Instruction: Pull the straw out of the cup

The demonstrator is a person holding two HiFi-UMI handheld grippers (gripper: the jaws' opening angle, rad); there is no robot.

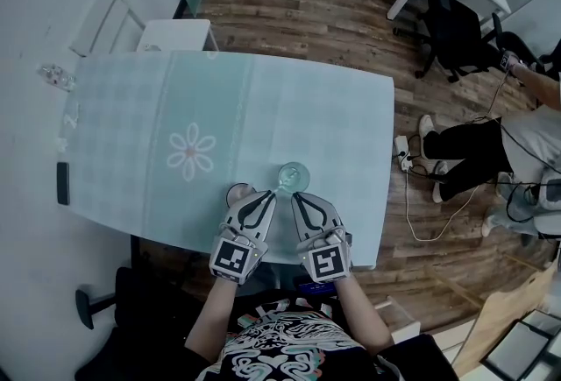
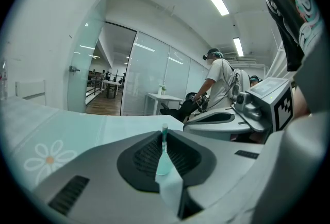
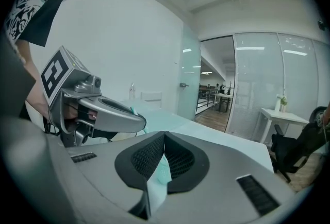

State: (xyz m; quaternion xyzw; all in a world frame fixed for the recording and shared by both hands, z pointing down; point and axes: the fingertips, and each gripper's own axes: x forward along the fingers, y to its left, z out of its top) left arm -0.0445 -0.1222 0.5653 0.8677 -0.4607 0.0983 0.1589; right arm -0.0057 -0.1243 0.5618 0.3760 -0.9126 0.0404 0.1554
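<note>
Teal-cloth table point(image 1: 316, 108); glass cup point(image 1: 294, 175) near front edge. L gripper point(image 1: 272, 194) clenched on straw point(image 2: 164, 139) at cup rim, prob. still inside. R gripper point(image 1: 298, 196) closed, empty, beside cup. Step: grasp made. Next: pull straight up, w/o tipping cup.

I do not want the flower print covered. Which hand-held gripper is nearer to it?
Left. The left hand-held gripper lies to the lower right of the flower print; the right hand-held gripper lies farther right, beyond the left one, by the cup.
</note>
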